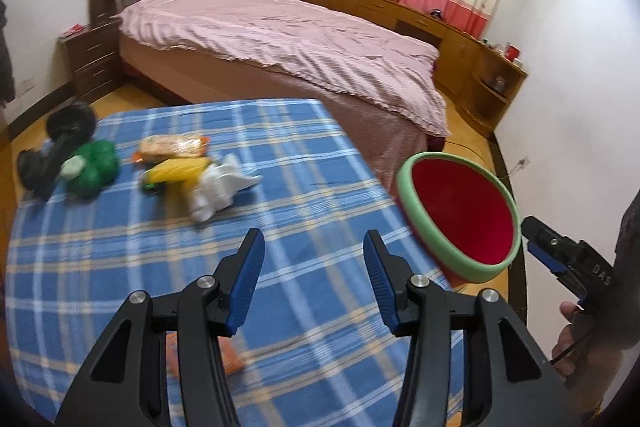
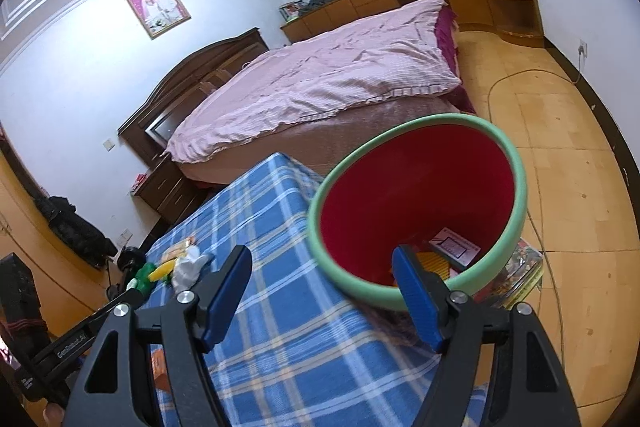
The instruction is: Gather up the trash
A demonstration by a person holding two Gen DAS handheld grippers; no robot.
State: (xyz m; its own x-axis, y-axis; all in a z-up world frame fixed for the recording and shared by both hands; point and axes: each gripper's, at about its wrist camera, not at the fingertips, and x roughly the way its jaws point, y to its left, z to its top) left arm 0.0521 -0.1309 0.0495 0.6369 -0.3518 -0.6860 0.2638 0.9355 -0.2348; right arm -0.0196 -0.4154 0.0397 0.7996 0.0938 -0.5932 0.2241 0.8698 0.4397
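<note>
In the left wrist view our left gripper fills the lower middle of the frame, its blue-padded fingers spread apart with nothing between them, above the blue plaid cloth. The trash sits in the left-centre of that view: a crumpled white wrapper, a yellow packet touching it, a clear snack bag just behind, and a green bottle further left at the cloth's edge. An orange packet lies at the bottom, partly hidden under the left finger. The red bin with a green rim stands at right, off the cloth's edge. In the right wrist view our right gripper is at lower centre, fingers also apart and empty; its right finger overlaps the bin's near rim in the frame, and we cannot tell whether they touch. Some paper lies inside the bin. A pink-covered bed spans the upper half.
</note>
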